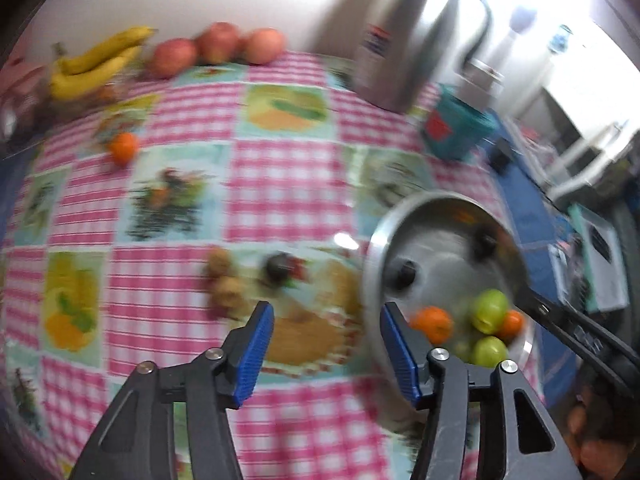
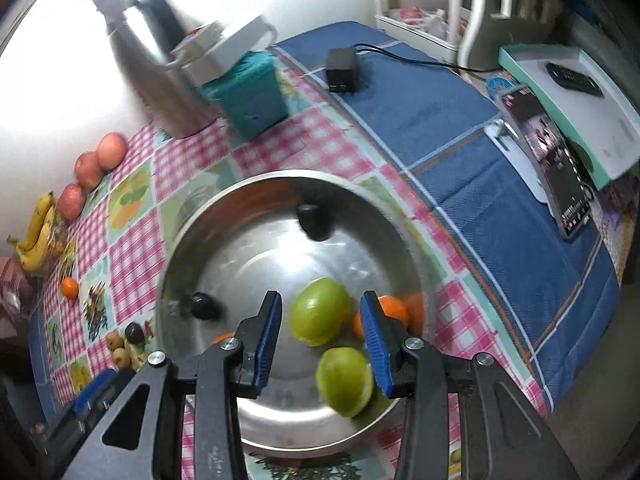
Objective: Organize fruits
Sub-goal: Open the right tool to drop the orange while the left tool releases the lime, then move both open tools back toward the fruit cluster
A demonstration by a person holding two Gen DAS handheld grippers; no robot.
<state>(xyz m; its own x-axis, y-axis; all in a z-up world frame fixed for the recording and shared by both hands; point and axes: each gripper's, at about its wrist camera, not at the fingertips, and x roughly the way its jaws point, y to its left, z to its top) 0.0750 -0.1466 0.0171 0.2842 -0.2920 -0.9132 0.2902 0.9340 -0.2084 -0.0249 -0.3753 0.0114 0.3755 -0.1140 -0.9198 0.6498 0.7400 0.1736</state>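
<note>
Left tongs open, nothing between the blue pads, hovering over the checked tablecloth just left of the steel bowl. Right tongs over the bowl, jaws parted, a green fruit seen in the gap below them but pads not pressing on it; looks released, not gripped. Second green fruit nearer the right finger, blurred, probably rolling.

Already in bowl: green fruits, oranges behind the right finger, two dark plums.

Still loose, ahead-left of left tongs: small brown fruits, a dark plum, farther off a lone orange; apples and bananas at far edge.

Handling guess: small round fruit light, firm, smooth, prone to roll. Best pinched across the widest middle, gentle squeeze. Plums likely softer, bruise risk. Bananas best taken mid-bunch. Bowl wall slick, dropped fruit likely to bounce.
</note>
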